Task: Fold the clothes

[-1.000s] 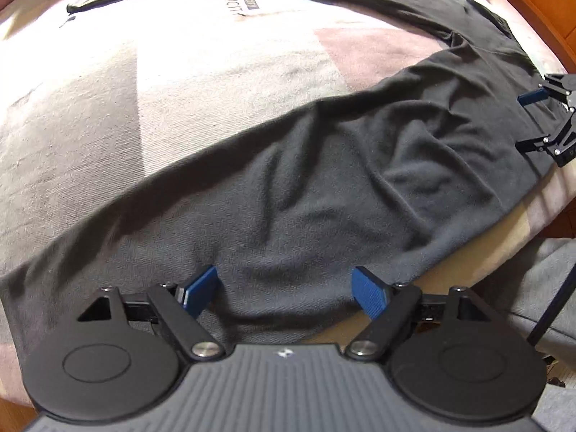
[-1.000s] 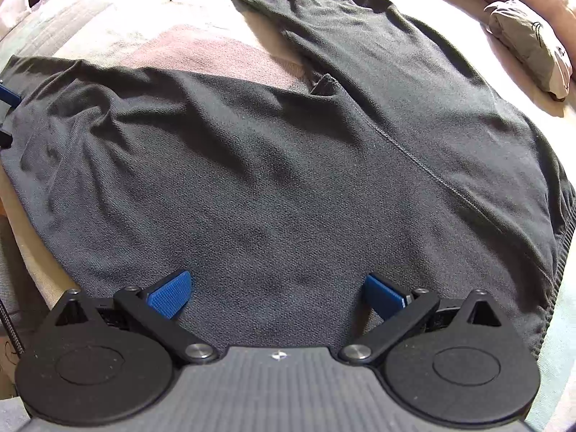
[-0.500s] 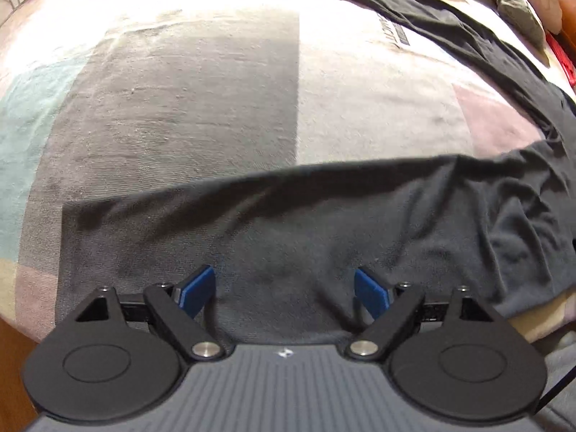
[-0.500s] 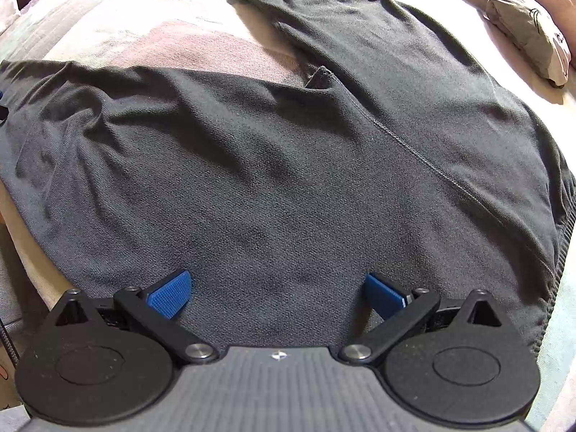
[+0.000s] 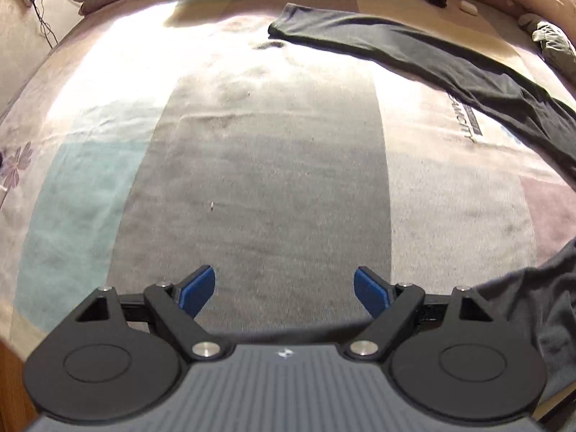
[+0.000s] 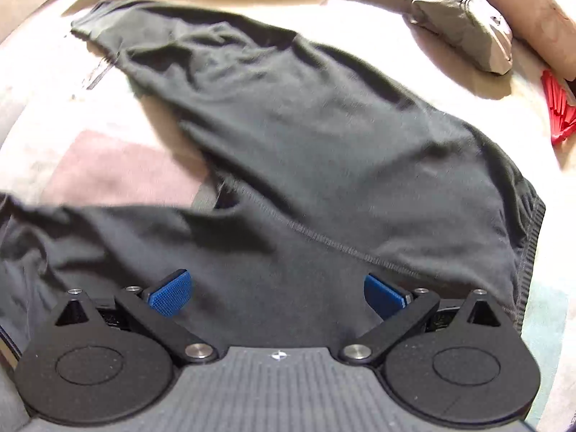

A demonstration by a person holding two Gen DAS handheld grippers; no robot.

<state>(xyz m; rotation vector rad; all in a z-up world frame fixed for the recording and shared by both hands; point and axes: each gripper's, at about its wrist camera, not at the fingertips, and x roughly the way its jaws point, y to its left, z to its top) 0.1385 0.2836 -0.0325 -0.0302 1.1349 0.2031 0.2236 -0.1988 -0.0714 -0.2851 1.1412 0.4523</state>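
The left gripper (image 5: 284, 288) has its jaws spread wide with nothing between them — only the striped blanket (image 5: 259, 187) shows under the blue pads (image 5: 196, 289). The dark trousers (image 5: 468, 72) lie off to that gripper's right: one leg runs long across the far side of the bed, its cuff pointing left, and the nearer leg just enters the view at the lower right edge.

The right gripper (image 6: 277, 293) also stands wide open, gripping nothing, but it hovers directly over the trousers (image 6: 324, 144), near the crotch seam (image 6: 324, 237) where the two legs part. From there the far leg stretches up and to the left, the near leg runs out to the left, and the ribbed waistband (image 6: 529, 244) sits at the right.

So the garment's long axis lies crosswise to both grippers — waistband by the right hand, cuffs toward the left. The right hand is judged much the nearer to the cloth; the left would have to come back toward the near leg's cuff end before any fold can start.

A crumpled grey garment (image 6: 464, 25) rests well apart, at the far right.
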